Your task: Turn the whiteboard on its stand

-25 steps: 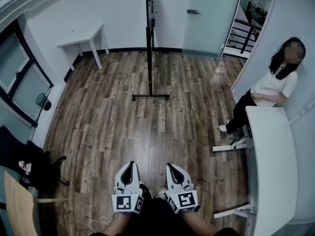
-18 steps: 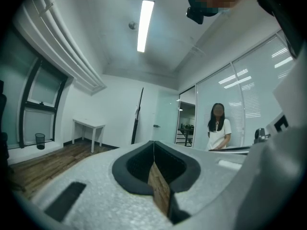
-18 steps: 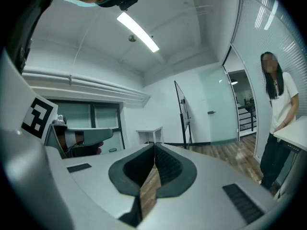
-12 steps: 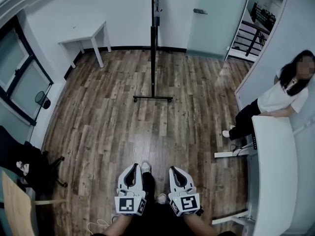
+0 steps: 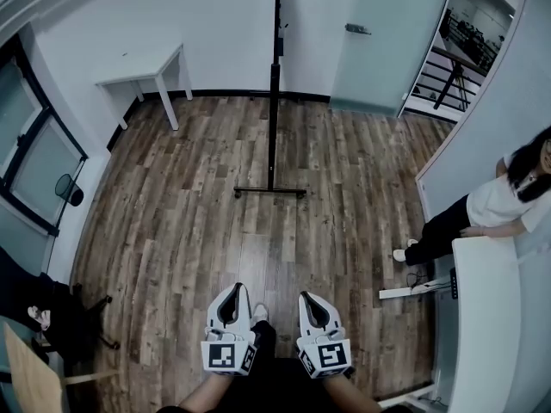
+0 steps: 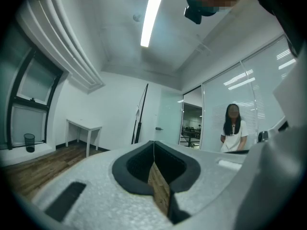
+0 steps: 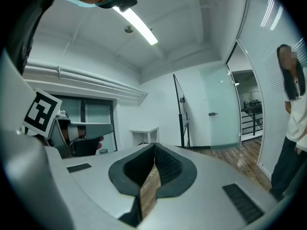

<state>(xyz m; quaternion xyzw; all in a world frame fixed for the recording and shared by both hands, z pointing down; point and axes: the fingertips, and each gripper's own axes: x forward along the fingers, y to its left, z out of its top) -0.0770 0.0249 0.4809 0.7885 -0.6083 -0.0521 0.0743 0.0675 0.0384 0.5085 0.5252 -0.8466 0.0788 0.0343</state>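
Risks first. Both tools sit low, close to the body: left gripper (image 5: 231, 292) fingers pressed together on nothing, right gripper (image 5: 308, 299) fingers likewise together and empty. They will need to part before any hold on the frame; a push with shut fingers could skid off the thin edge.

Tall black-framed whiteboard on its stand (image 5: 274, 101) stands well apart from both grippers, across the brown plank floor (image 5: 189, 222), near the white back wall (image 5: 215, 24).

- Likely failure: force applied high tips or rolls the stand rather than turning it.
- Swinging edge may strike the wall behind.
- Seated person in white top (image 5: 499, 205) is well off to the right; low concern.

Orientation: board is edge-on to the head view, long axis upright, faces looking left and right. Foot bar lies crosswise on the floor. Top is cut off by the frame.
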